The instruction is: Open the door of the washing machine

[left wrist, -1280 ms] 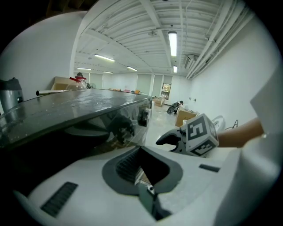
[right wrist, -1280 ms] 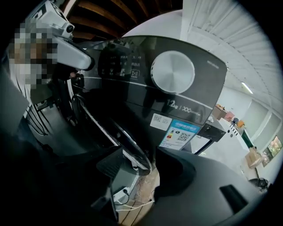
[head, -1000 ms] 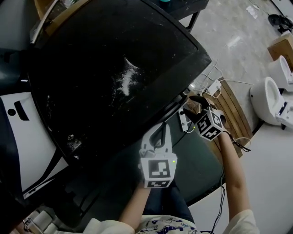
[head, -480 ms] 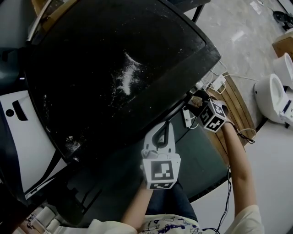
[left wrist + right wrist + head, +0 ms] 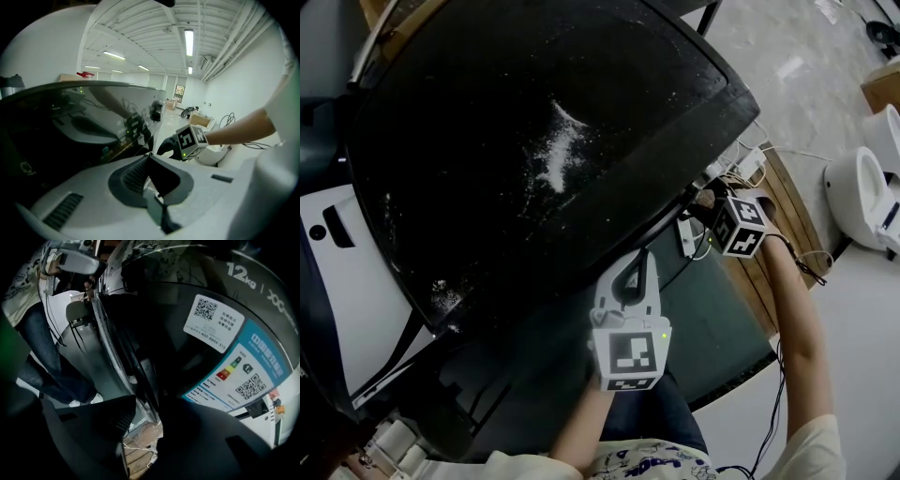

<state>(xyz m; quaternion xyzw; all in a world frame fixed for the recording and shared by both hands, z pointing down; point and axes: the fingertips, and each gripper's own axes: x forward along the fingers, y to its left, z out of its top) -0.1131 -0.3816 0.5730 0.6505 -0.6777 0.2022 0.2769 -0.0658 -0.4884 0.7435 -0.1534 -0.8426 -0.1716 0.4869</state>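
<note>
My right tongs point(image 5: 701, 201) had just been closing, not yet clenched, around the edge of the big dark glossy washing-machine door point(image 5: 534, 141); my left tongs point(image 5: 634, 264) were clenched, empty, near its lower edge.

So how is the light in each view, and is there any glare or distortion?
Head view: dim, the black washing machine swallows detail, only the floor at the right is bright. Left gripper view: bright, the ceiling lamps glare, strong fisheye bending. Right gripper view: very dark, yet the door stickers stay readable.
</note>
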